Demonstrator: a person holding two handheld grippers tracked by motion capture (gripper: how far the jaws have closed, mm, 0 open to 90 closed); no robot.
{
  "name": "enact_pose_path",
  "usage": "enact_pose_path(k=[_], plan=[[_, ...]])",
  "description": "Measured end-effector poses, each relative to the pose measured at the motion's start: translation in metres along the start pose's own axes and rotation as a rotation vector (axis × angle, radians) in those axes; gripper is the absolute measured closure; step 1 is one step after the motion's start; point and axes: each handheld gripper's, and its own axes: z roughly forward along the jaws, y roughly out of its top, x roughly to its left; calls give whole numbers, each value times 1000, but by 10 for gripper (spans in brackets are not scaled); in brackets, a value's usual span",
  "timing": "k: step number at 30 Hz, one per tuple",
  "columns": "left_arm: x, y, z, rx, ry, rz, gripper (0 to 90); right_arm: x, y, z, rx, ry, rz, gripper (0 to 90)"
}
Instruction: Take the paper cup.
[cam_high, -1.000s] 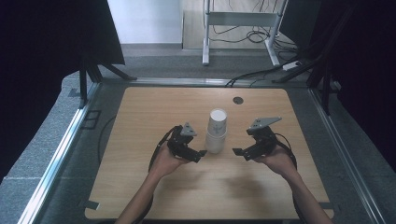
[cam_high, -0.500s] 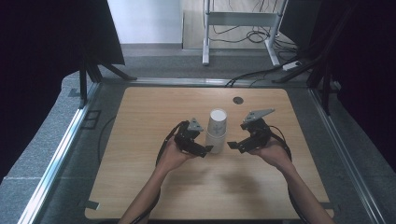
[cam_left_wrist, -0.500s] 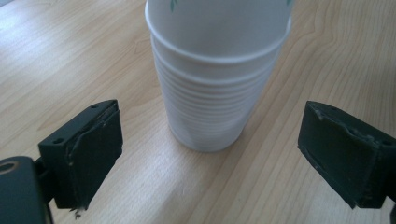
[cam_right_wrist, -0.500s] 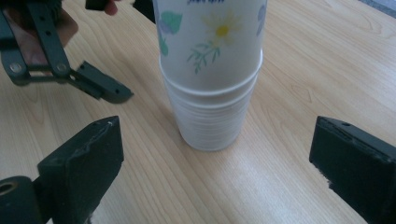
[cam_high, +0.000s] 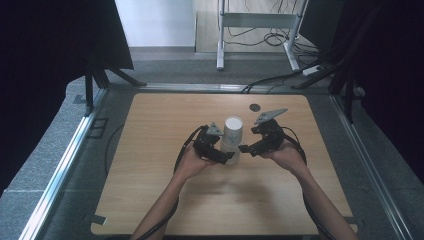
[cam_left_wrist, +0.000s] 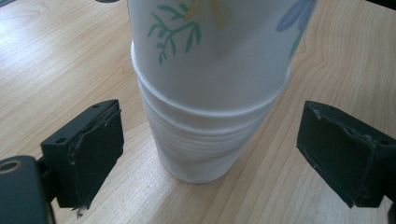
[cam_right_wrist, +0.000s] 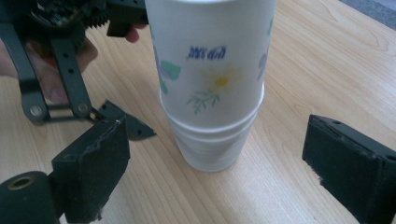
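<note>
- In the left gripper view the top of the cup stack (cam_left_wrist: 210, 93) is cut off by the frame, so its rim is not visible there; the right gripper view also crops the upper cup's mouth.
- How many cups are nested is hard to tell: several thin rolled rims show bunched below the upper cup, too fine to count.
- The cup stack (cam_high: 231, 137) stands upright near the middle of the desk (cam_high: 150, 165), slightly toward its far edge.
- The cups are white paper, tapered, with a smooth matte wall printed with green sprigs, a yellow flower and blue lettering too blurred to read.
- The left gripper (cam_high: 220, 154) sits just beside the stack's base; its 2 black jaws stand wide, either side of the cups, pads not touching.
- The right gripper (cam_high: 246, 148) has just been closing its jaws; the stack is between them, gaps still on both sides.
- The pads are dull black blocks with chipped, ragged edges.
- The desk is pale wood-grain board with rounded corners; a small dark disc (cam_high: 255, 106) lies near its far edge.
</note>
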Motion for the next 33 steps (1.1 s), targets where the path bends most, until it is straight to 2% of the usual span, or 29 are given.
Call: enact_pose_path(k=[16,26,33], plan=[[5,5,11,-7,-10,-19,95,-1,26,12,29,15,-19,103],[5,5,13,-17,-14,-16,142,-4,39,21,64,26,-27,130],[4,6,12,-19,-11,4,194,-5,48,20,65,24,-38,133]])
